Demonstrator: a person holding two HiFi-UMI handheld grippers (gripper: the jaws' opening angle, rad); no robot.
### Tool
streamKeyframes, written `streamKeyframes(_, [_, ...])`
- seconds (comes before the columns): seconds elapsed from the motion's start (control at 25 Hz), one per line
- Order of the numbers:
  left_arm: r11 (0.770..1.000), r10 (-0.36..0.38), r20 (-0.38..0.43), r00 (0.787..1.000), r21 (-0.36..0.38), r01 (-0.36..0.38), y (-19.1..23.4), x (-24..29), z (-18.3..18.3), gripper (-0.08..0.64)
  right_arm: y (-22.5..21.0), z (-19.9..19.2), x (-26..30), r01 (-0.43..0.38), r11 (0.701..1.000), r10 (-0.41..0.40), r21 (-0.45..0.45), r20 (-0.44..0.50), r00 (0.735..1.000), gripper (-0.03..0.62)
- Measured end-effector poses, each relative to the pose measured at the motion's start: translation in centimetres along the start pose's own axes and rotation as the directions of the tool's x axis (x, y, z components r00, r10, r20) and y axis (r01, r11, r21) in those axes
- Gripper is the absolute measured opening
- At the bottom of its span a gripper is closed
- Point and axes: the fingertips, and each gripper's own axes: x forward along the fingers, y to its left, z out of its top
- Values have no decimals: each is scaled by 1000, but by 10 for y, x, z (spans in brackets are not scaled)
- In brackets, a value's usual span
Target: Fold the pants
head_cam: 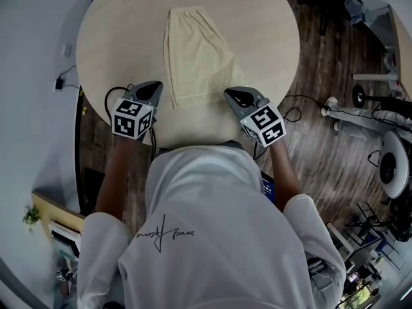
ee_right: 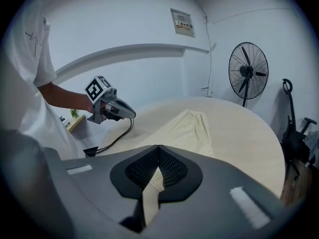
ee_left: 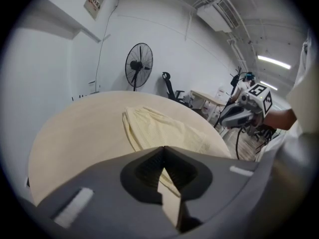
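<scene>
Our white shirt (head_cam: pixel 206 230) hides the six o'clock edge of the one round bench (head_cam: pixel 122 37). We count two grippers: left gripper (head_cam: pixel 158 85) at seven o'clock, right gripper (head_cam: pixel 227 94) at five, both with tips together, holding nothing. One pair of pale yellow pants (head_cam: pixel 196 56) lies flat mid-bench; we cannot tell its legs apart.

round table (head_cam: pixel 122 18), standing fan (ee_left: pixel 138 63) behind it (wood floor (head_cam: pixel 315 56))

Even, cool light from ceiling strips (ee_left: pixel 273 61); strong fisheye warping, dark vignetted corners.
</scene>
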Motion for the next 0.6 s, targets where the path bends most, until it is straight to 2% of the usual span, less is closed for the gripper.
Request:
streamKeyframes(0.16, [997,54,-32,998,-49,-56,-7,7,-24,57,-12,-18,-2,-9,1000,8,-8,-33,999,0])
streamKeyframes(0.32, [984,90,-38,995,-149,-95,-20,12,-46,57,-20,-43,-5,-35,999,34,-15,-76,997,0])
streamKeyframes(0.44, [965,133,-50,990,-220,-141,-29,20,-57,57,-31,-58,-10,-55,998,50,-37,-105,993,0])
streamKeyframes(0.6, [925,205,-73,976,-311,-217,-34,30,-73,58,-43,-68,-11,-82,995,75,-53,-118,990,0])
